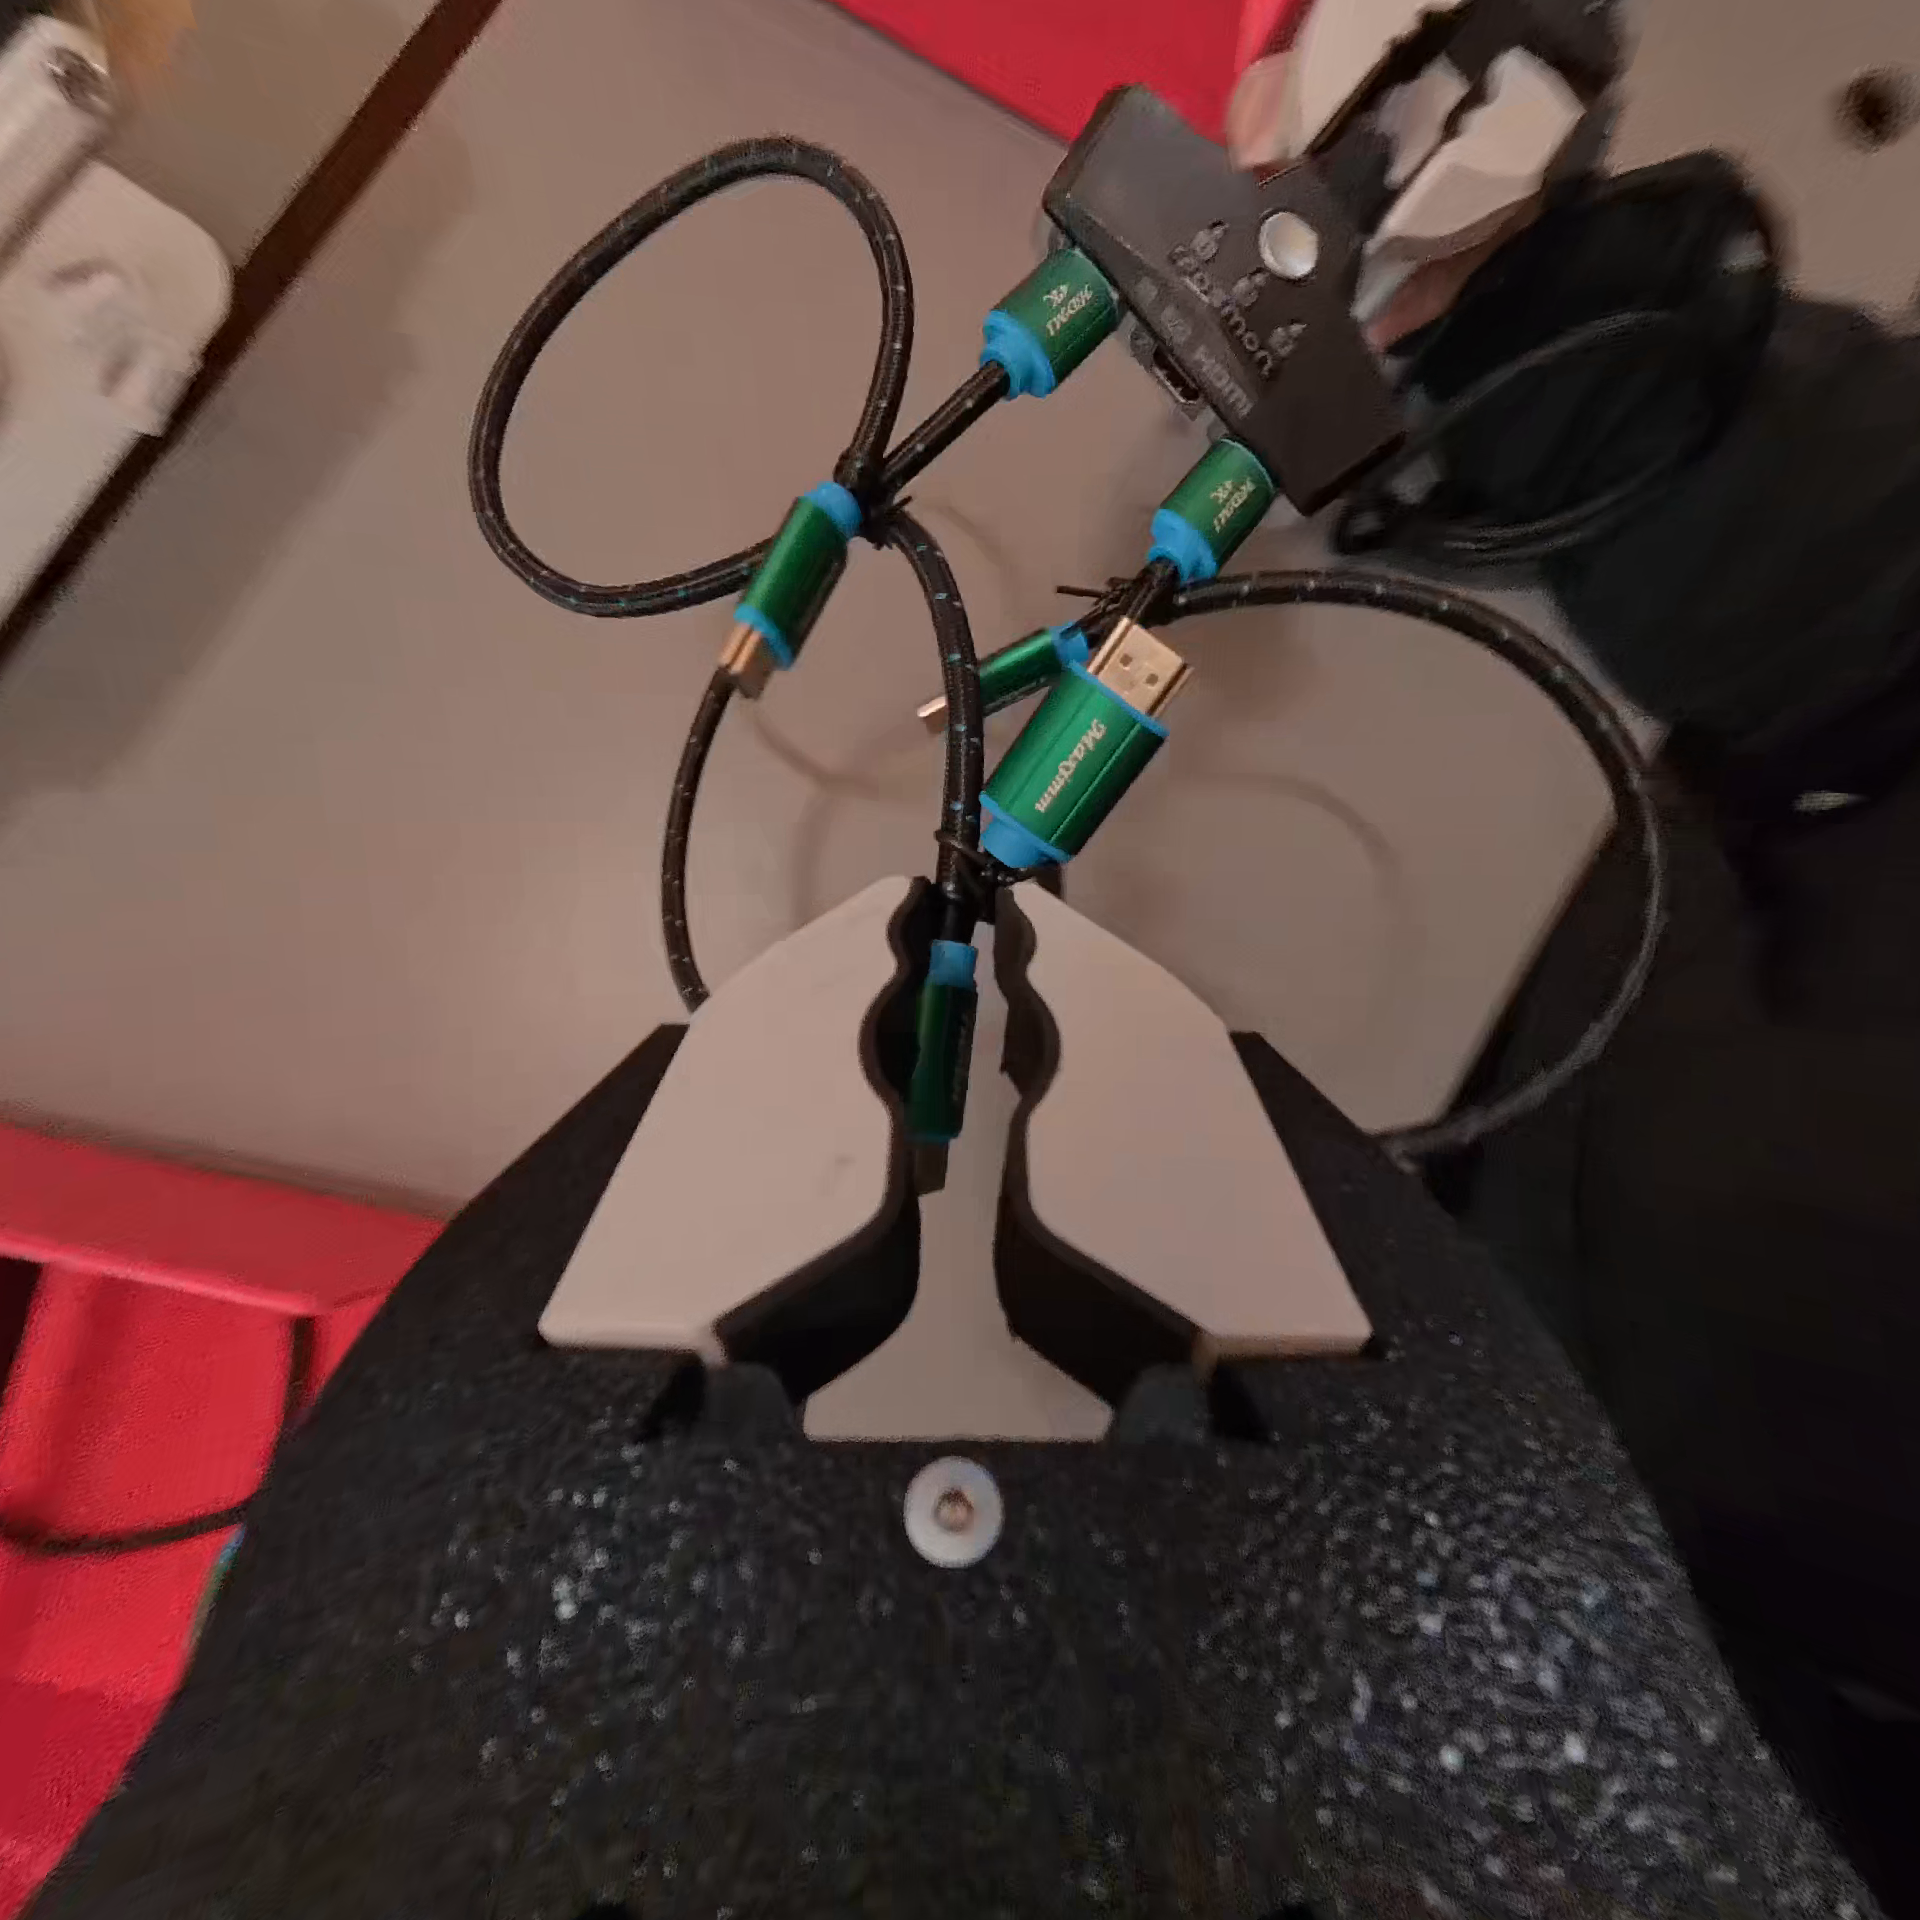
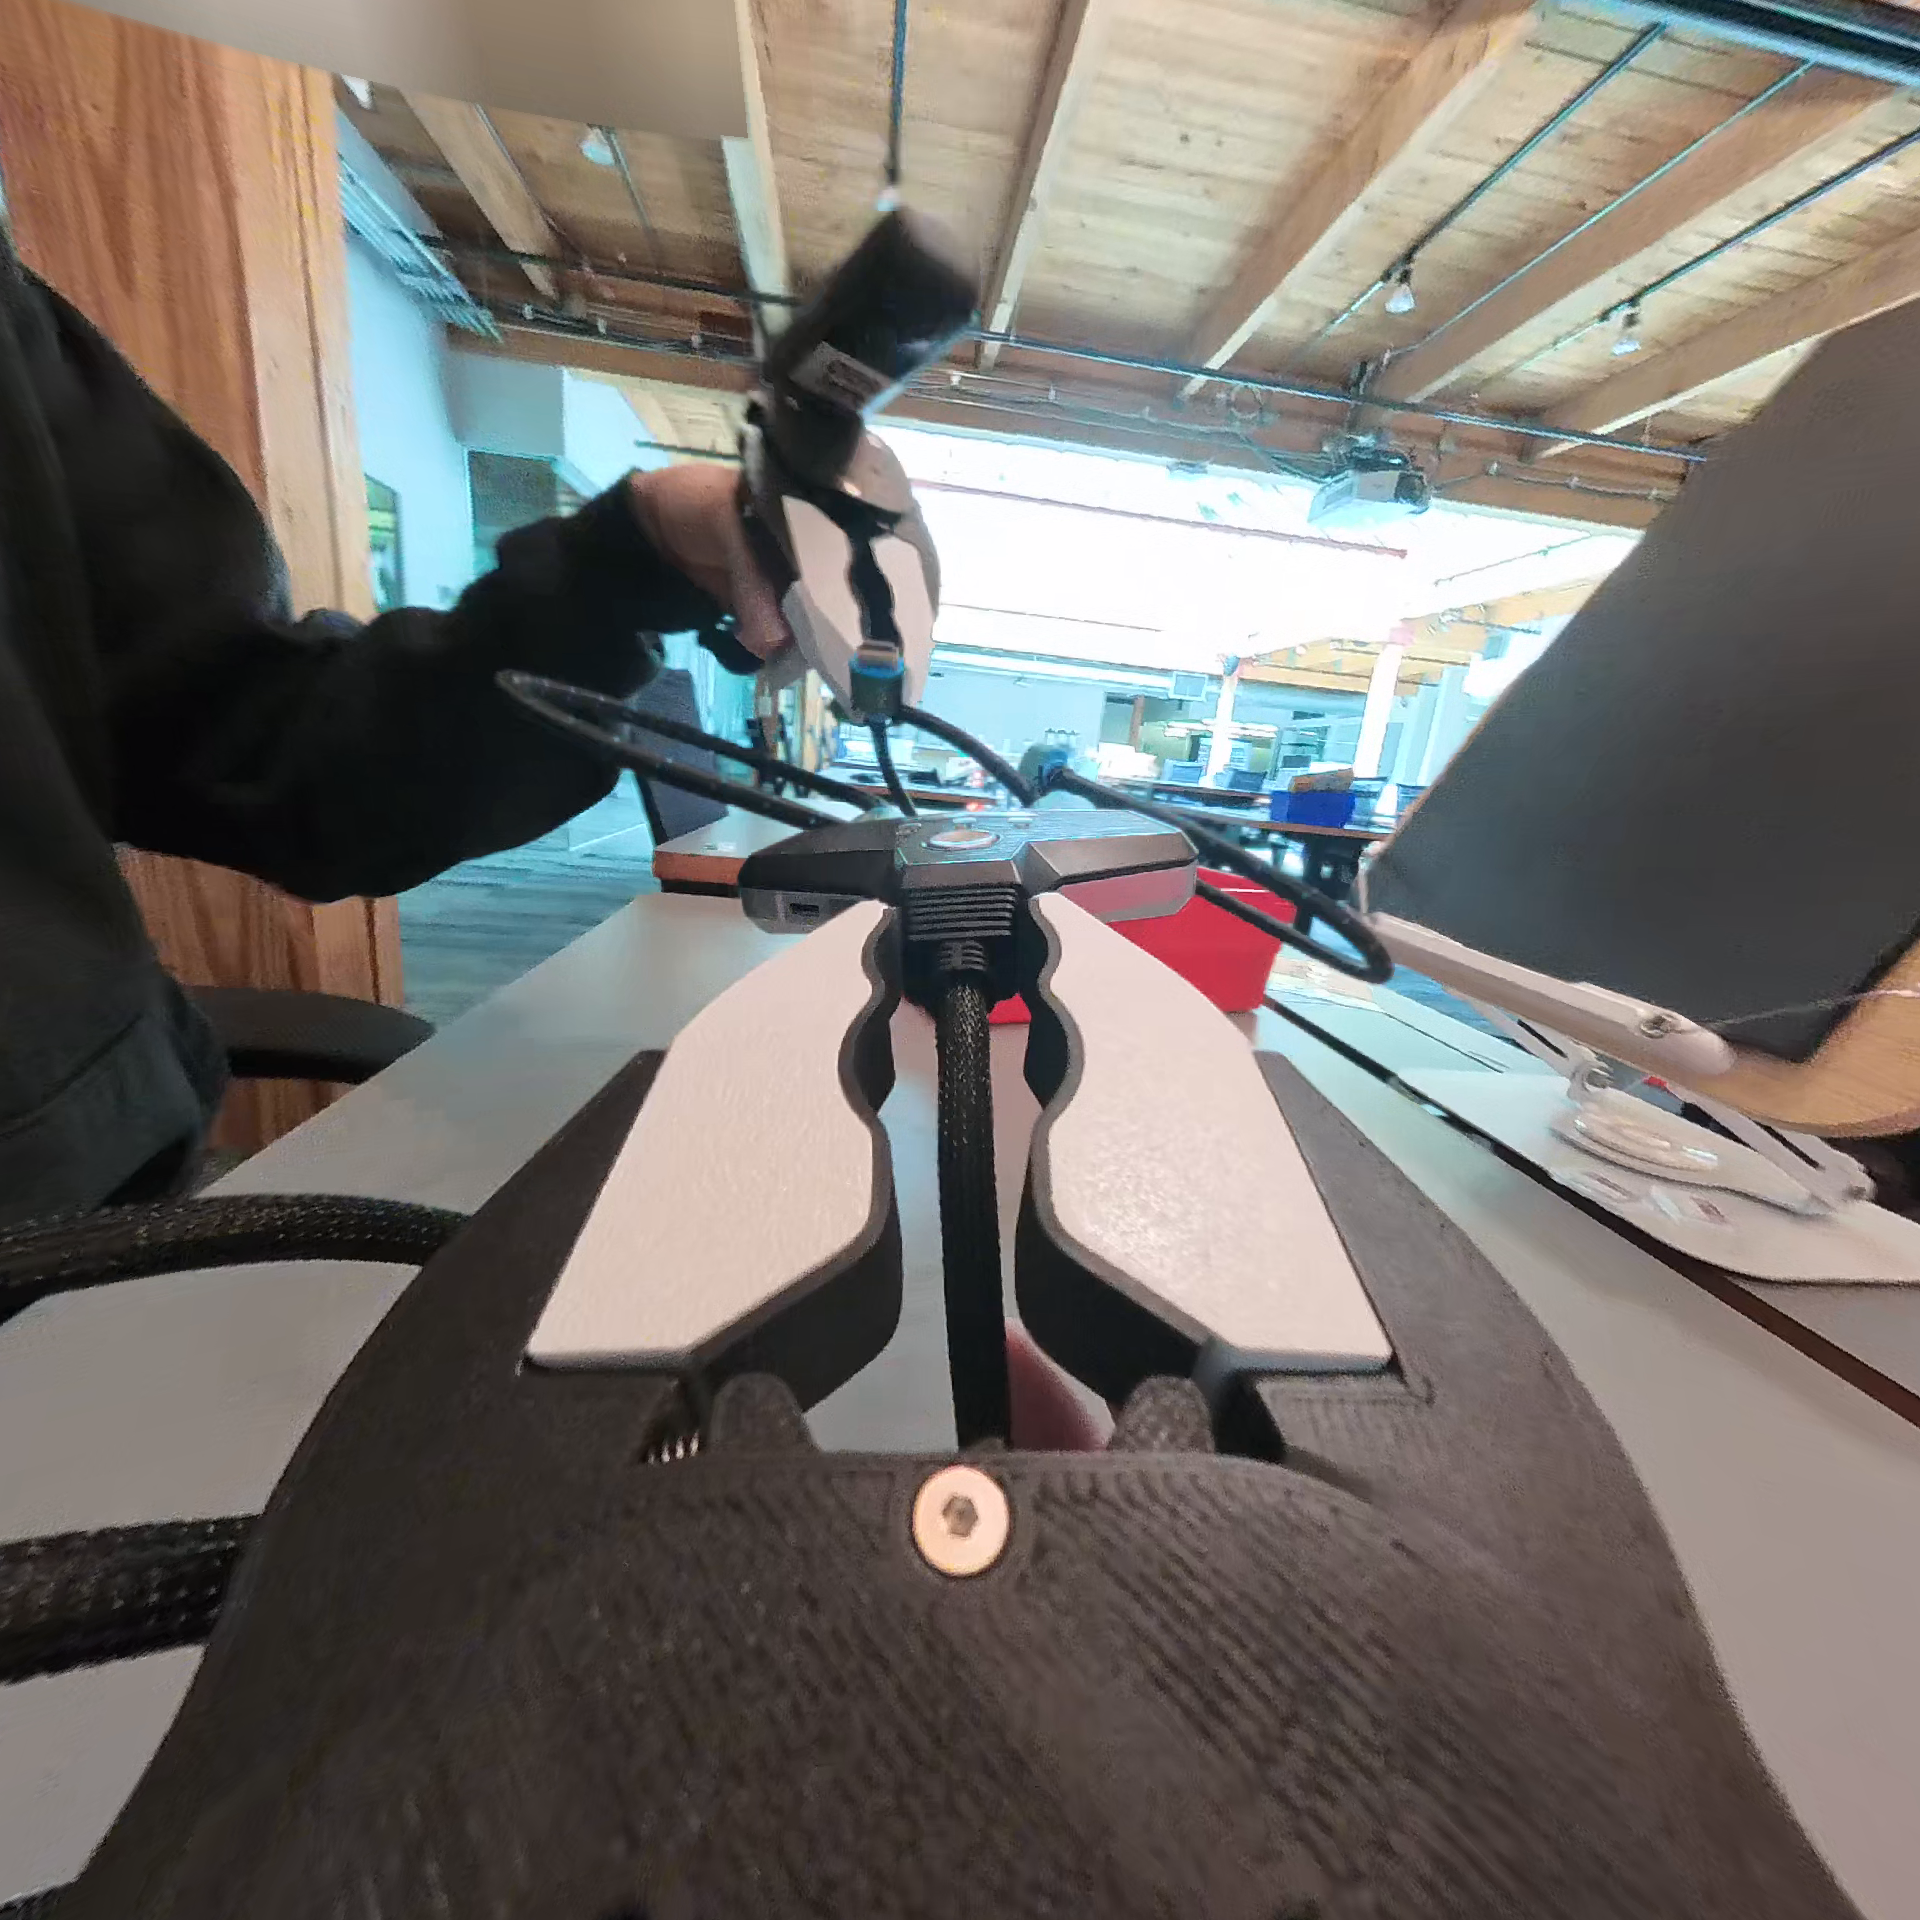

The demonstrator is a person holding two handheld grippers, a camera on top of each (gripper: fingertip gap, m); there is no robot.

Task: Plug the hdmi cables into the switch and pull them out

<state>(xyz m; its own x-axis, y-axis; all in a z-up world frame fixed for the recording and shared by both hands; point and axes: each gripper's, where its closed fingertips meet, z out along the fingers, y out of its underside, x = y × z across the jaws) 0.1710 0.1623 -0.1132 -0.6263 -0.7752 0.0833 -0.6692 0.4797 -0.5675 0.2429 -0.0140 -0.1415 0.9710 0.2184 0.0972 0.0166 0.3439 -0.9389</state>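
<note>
My left gripper [image 1: 956, 914] is shut on a green HDMI plug [image 1: 940, 1049] with a blue collar, cable end pointing away from me. The black switch [image 1: 1226, 301] hangs in the air ahead, held by my right gripper [image 1: 1351, 208]. Two green plugs sit in its ports, one [image 1: 1049, 322] at the upper end, one [image 1: 1210, 509] at the lower; the middle port [image 1: 1179, 379] is empty. Other plugs [image 1: 1075, 769] dangle loose. In the right wrist view my right gripper [image 2: 961, 920] is shut on the switch [image 2: 966, 847] at its cable collar. The left gripper [image 2: 873, 623] shows beyond it.
Braided black cables [image 1: 686, 343] loop between the grippers above the white table [image 1: 364, 779]. A red bin [image 2: 1216, 935] stands behind the switch. A screen on a stand [image 2: 1662, 779] is at the right. A person's black sleeve [image 2: 364, 727] reaches in from the left.
</note>
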